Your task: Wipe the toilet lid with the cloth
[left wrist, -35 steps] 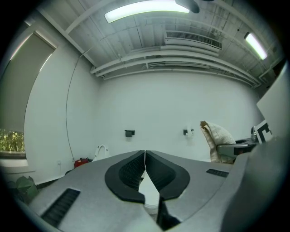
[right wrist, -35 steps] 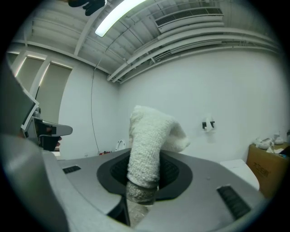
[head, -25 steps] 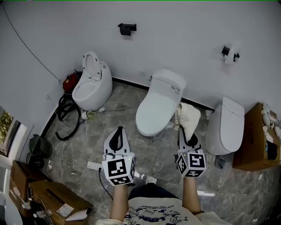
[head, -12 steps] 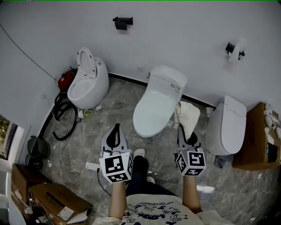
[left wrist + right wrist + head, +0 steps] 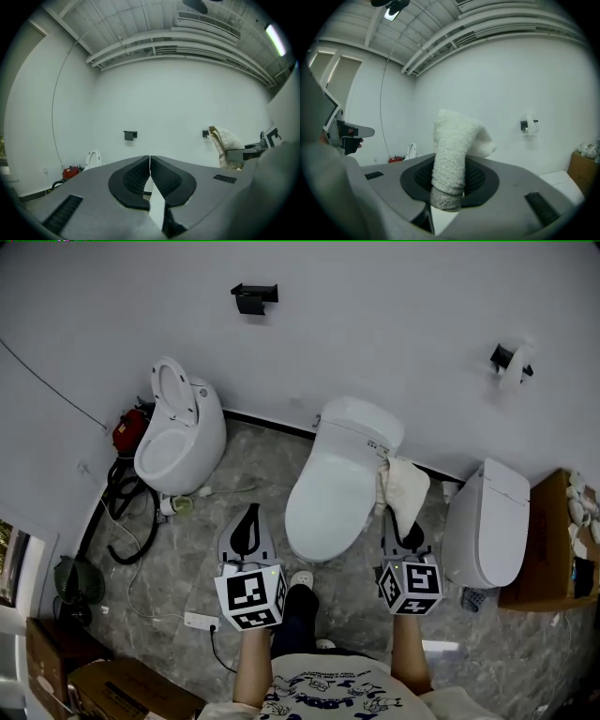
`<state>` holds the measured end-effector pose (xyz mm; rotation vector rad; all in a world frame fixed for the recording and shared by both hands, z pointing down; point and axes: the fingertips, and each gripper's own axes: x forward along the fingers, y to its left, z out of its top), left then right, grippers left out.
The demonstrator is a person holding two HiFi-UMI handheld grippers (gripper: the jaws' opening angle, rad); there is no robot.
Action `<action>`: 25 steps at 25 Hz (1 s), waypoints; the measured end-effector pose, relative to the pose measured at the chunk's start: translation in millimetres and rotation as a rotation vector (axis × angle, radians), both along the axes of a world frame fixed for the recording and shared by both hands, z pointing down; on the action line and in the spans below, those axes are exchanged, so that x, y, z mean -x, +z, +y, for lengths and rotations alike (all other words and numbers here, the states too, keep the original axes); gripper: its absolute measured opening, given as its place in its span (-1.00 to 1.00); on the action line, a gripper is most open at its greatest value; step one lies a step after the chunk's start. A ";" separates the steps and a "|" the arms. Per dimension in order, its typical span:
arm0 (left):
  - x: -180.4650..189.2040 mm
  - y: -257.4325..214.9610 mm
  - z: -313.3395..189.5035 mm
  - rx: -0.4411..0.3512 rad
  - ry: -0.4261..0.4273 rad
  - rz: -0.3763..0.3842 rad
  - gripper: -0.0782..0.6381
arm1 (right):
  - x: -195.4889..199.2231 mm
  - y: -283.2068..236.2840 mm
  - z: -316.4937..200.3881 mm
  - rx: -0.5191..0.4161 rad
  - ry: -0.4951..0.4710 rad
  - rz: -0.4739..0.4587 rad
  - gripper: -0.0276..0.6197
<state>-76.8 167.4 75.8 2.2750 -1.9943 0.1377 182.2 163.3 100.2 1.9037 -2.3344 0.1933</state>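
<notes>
The right gripper is clenched on the white cloth, which stands up from its jaws just beside the right edge of the closed toilet lid. The left gripper, at the lid's left and nearer the person, has its jaws pressed together with nothing between them.

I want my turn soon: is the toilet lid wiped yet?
Not yet. Done: the cloth is clamped in the right gripper. In hand: it is held up beside the closed toilet lid, not clearly touching. Left: the whole wipe. The left gripper is shut, empty.
</notes>
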 end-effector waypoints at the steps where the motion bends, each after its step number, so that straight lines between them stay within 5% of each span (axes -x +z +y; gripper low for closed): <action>1: 4.9 0.3 -16.1 0.000 0.004 0.002 -0.76 | 4.2 0.8 -15.2 0.001 0.005 -0.001 -0.62; 13: 38.0 11.7 -194.1 0.033 0.078 0.014 -0.76 | 41.3 9.4 -174.1 0.039 0.063 0.021 -0.62; 25: 37.0 71.5 -280.6 0.139 0.121 0.006 -0.76 | 39.5 69.6 -254.8 0.159 0.084 0.043 -0.62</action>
